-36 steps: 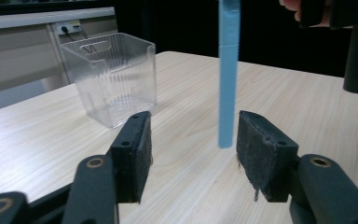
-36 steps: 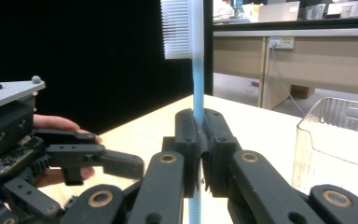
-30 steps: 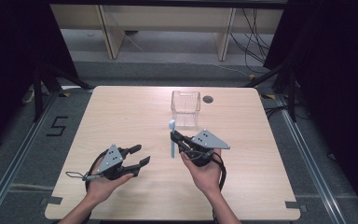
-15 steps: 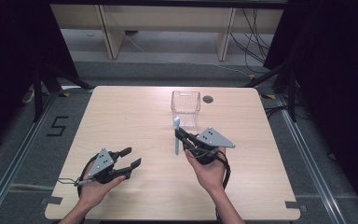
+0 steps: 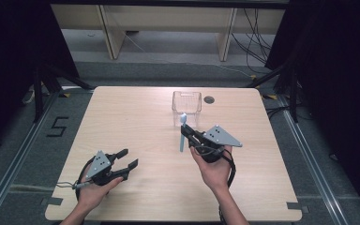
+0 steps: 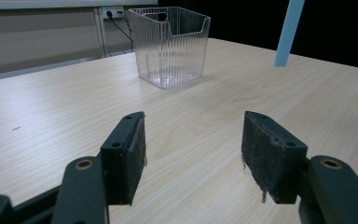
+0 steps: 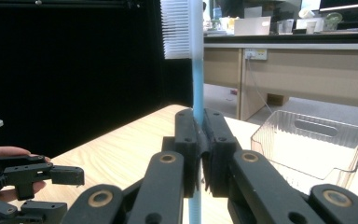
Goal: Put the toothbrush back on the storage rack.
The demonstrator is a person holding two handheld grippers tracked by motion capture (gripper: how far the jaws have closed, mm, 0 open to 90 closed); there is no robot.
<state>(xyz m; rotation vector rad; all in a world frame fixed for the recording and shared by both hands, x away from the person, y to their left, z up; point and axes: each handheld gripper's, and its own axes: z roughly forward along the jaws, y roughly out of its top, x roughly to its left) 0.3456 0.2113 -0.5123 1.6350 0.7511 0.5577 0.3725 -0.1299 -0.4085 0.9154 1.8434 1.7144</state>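
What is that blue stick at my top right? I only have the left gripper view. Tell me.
Observer: It's a toothbrush, handle light blue, white bristles at the top.
Operator: Say what holds it.
Observer: The right gripper, jaws shut on the handle, brush upright.
Operator: Report where it sits relative to the clear container.
Observer: On the high view the brush head lies just in front of the clear plastic container, on the person's side.
Operator: Give my own gripper's state.
Observer: The left gripper is open, holding nothing.

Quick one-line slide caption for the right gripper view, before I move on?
Right hand-held gripper clamps a blue toothbrush upright, bristles on top, clear plastic container beyond.
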